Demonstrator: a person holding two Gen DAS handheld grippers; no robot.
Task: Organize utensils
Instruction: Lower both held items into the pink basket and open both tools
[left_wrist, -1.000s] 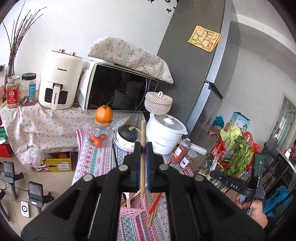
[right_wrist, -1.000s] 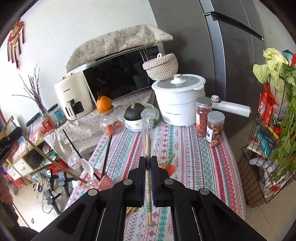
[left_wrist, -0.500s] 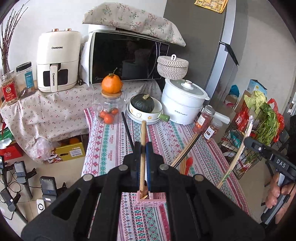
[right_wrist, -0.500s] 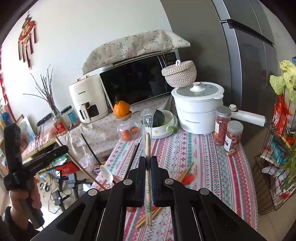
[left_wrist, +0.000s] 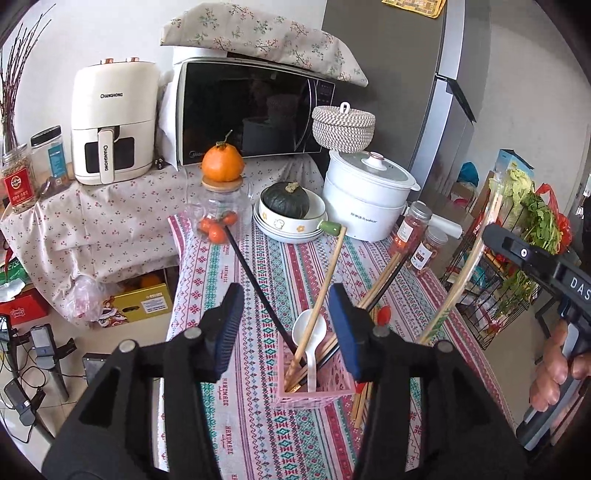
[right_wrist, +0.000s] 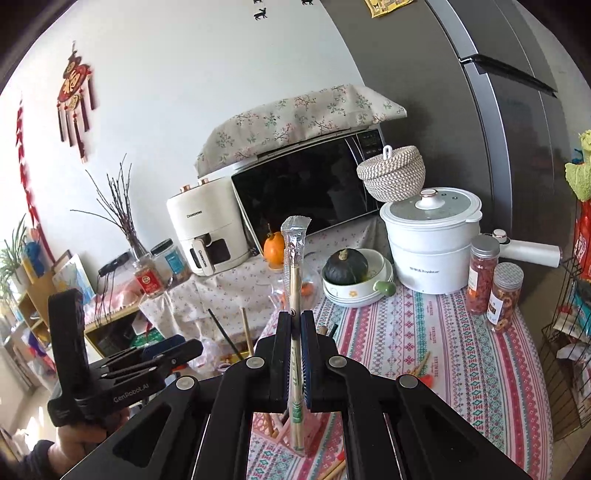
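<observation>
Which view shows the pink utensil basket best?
Left wrist view: the pink utensil basket sits unobstructed, with chopsticks and a white spoon standing inside. The right wrist view shows only slivers of it behind the right gripper.

Utensils stick up from the pink basket (left_wrist: 314, 391), blocking straight access from above; the tabletop (left_wrist: 288, 266) stays free between it and the bowls (left_wrist: 291, 225).

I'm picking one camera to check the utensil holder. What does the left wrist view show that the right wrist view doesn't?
Left wrist only: inside the pink holder, a white spoon, a wooden chopstick and a black chopstick; the left gripper opening, gripping nothing.

Right wrist only: the right gripper shut on wrapped chopsticks.

Both: the white cooker, the striped tablecloth.
</observation>
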